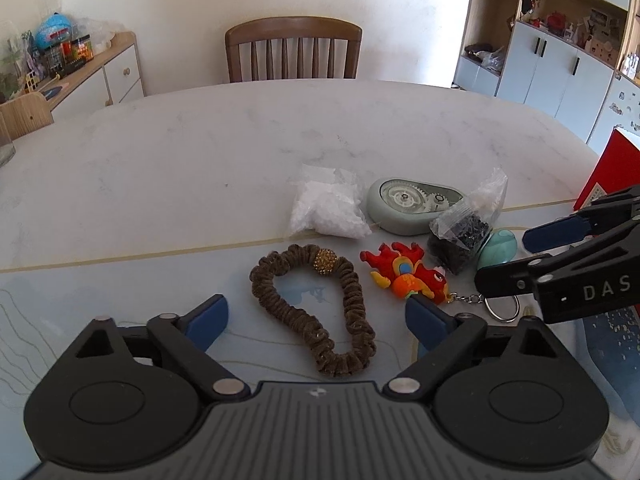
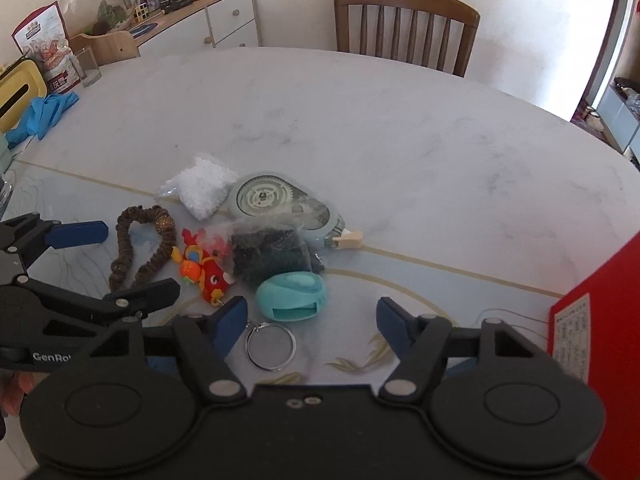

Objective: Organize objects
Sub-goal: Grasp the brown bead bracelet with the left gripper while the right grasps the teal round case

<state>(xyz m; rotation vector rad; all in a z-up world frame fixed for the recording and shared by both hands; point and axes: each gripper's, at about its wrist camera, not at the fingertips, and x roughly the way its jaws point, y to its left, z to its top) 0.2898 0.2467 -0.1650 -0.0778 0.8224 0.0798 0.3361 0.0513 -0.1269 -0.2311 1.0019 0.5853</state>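
Note:
A brown scrunchie (image 1: 316, 308) with a gold bead lies between the open fingers of my left gripper (image 1: 316, 320). Right of it lie a red fish keychain (image 1: 408, 276) with a metal ring (image 2: 270, 346), a bag of black bits (image 1: 460, 236), a teal punch (image 1: 498, 248), a grey correction-tape dispenser (image 1: 412, 206) and a bag of white bits (image 1: 326, 208). My right gripper (image 2: 312, 320) is open and empty, just in front of the teal punch (image 2: 292, 294). The scrunchie (image 2: 140, 246) and keychain (image 2: 204, 272) also show in the right wrist view.
A red box (image 2: 600, 336) stands at the right table edge. A wooden chair (image 1: 294, 50) stands behind the marble table (image 1: 180, 148). Blue gloves (image 2: 44, 114), a yellow box (image 2: 18, 96) and a glass (image 2: 88, 66) sit at the far left.

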